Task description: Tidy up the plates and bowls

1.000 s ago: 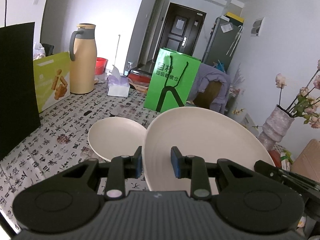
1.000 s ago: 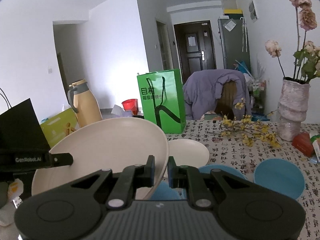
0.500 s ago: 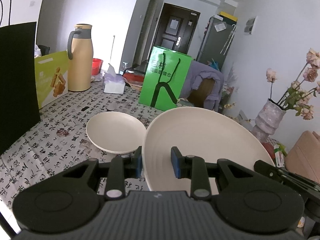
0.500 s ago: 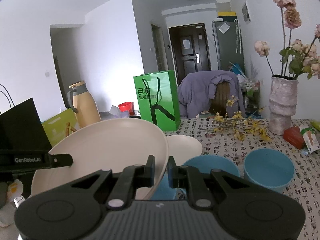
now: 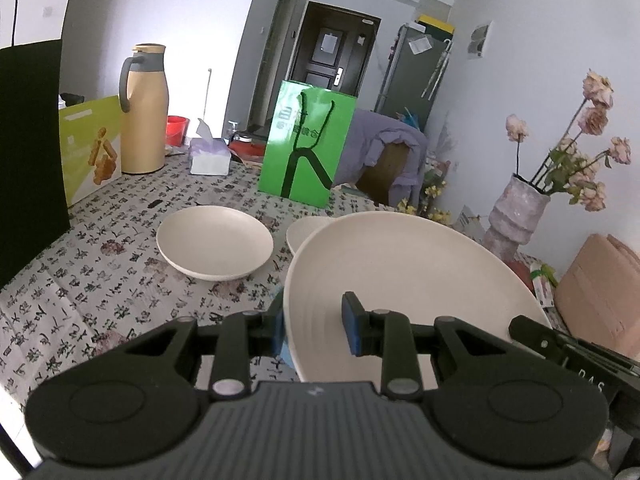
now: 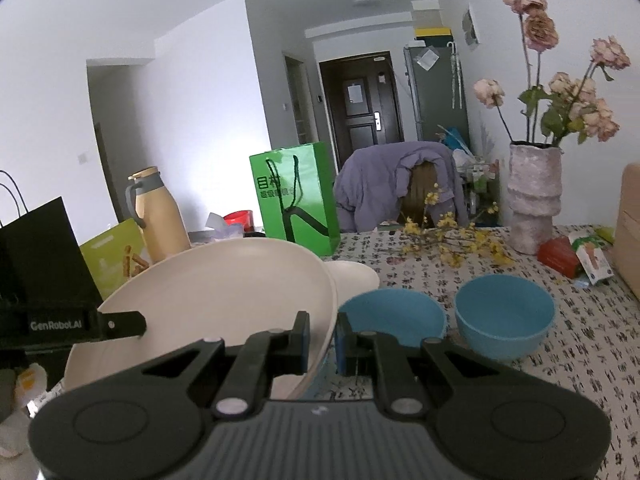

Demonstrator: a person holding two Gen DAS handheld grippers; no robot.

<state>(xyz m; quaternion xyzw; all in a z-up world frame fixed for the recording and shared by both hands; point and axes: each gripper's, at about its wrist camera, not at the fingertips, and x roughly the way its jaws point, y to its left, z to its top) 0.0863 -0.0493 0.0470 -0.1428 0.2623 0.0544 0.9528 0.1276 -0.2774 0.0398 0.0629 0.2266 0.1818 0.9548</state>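
Note:
A large cream plate [image 5: 400, 272] hangs tilted above the table, held by both grippers. My left gripper [image 5: 314, 332] is shut on its left rim, one blue pad outside and one inside. My right gripper [image 6: 322, 344] is shut on the right rim of the same plate [image 6: 216, 292]. A smaller cream plate [image 5: 214, 240] lies on the patterned tablecloth to the left. Another cream plate [image 6: 356, 276] sits behind the held one. Two blue bowls [image 6: 396, 312] [image 6: 504, 312] stand side by side just ahead of the right gripper, the left bowl partly hidden.
A green paper bag [image 5: 304, 140] stands mid-table, with a tan thermos [image 5: 144, 108], a tissue box [image 5: 210, 158], a yellow-green bag and a black bag [image 5: 28, 152] to its left. A vase of flowers [image 6: 534, 200], yellow sprigs, small packets and a cardboard box [image 5: 600, 292] are on the right.
Both grippers have drawn back from the green bag with the large plate still held. More tablecloth shows in the left wrist view. The two blue bowls now show fully in the right wrist view.

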